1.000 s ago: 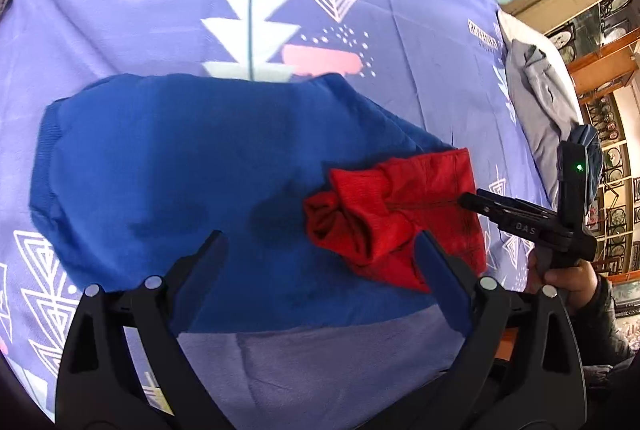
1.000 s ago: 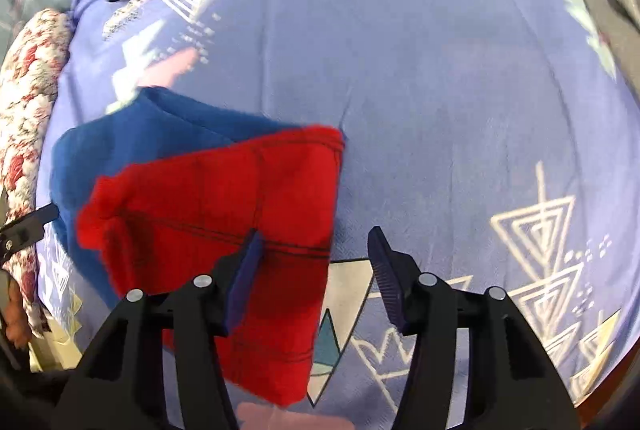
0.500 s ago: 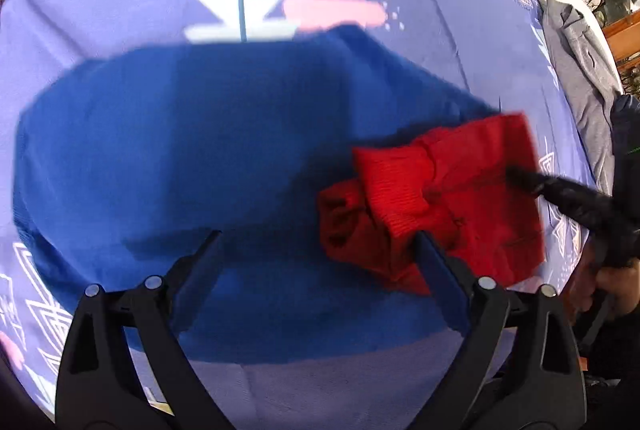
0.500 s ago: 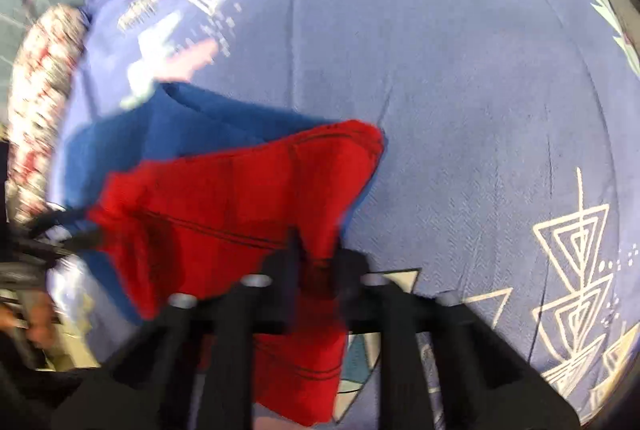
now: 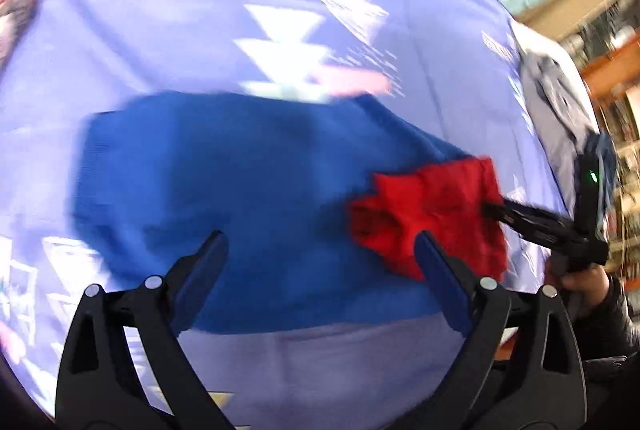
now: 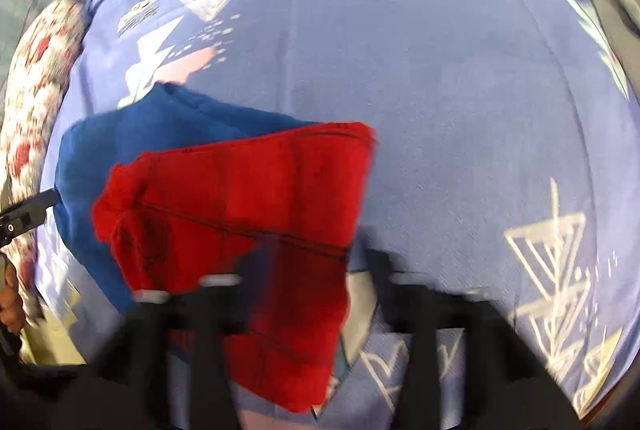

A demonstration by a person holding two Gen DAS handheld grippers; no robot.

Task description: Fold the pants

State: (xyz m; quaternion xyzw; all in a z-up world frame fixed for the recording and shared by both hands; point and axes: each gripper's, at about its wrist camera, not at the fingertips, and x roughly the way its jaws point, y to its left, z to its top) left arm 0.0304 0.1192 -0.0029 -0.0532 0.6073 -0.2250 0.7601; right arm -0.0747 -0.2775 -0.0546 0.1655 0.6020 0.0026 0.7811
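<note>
**Soft red pants on a blue garment: where to grip**

The small red knit pants (image 6: 240,230) lie bunched on a spread blue knit garment (image 5: 224,198) atop the lilac printed bedsheet (image 6: 460,90). Our left gripper (image 5: 320,258) hangs released above the blue cloth. Our right gripper (image 5: 496,210) meets the pants' edge; blur hides its jaws, so we cannot tell their state. The pants look light and limp; we judge hem corners the best hold.

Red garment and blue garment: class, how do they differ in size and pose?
The blue garment is much larger than the red garment. The blue one lies spread flat; the red one is bunched, lying partly over the blue one's end. Both are plain-coloured cloth on the same purple sheet.
</note>
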